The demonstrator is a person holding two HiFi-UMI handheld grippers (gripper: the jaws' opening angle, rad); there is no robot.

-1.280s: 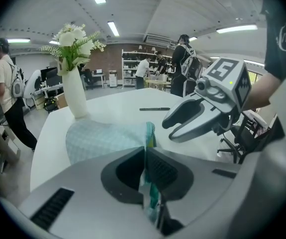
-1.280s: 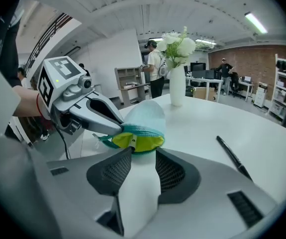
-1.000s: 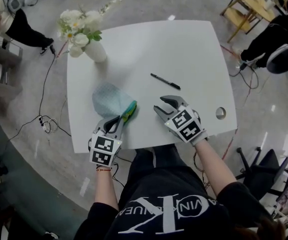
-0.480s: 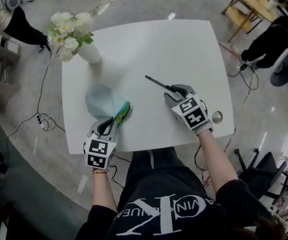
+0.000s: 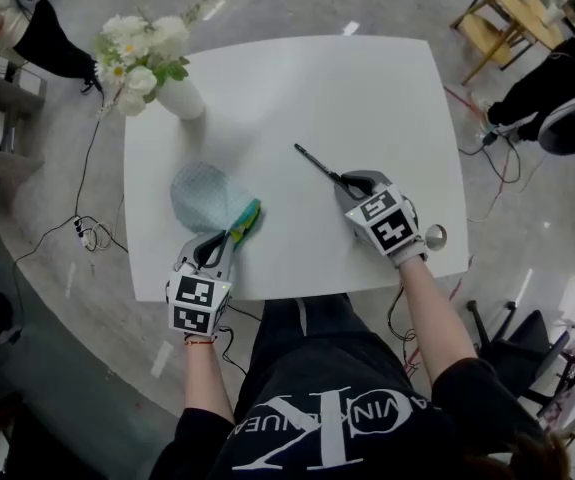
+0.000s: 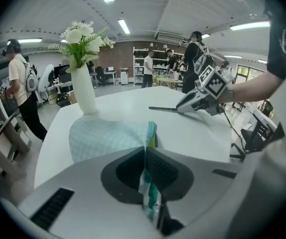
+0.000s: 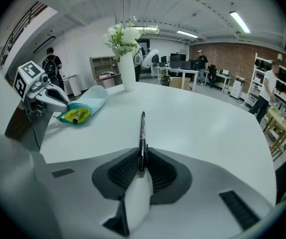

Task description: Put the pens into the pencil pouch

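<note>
White square table. Pale blue checked fabric pouch lies at its near left, green-and-yellow mouth toward me. My left gripper: jaws pinched tight on the mouth's edge. My right gripper: jaws have just been closing, now clamped on one end of the slim black pen, well right of the pouch. Risks: the end grip could let the pen swing or slip on lifting. The one-edge hold may leave the mouth slack, so the tip snags.

slim black pen, pale teal pouch lying flat, mouth open
</note>
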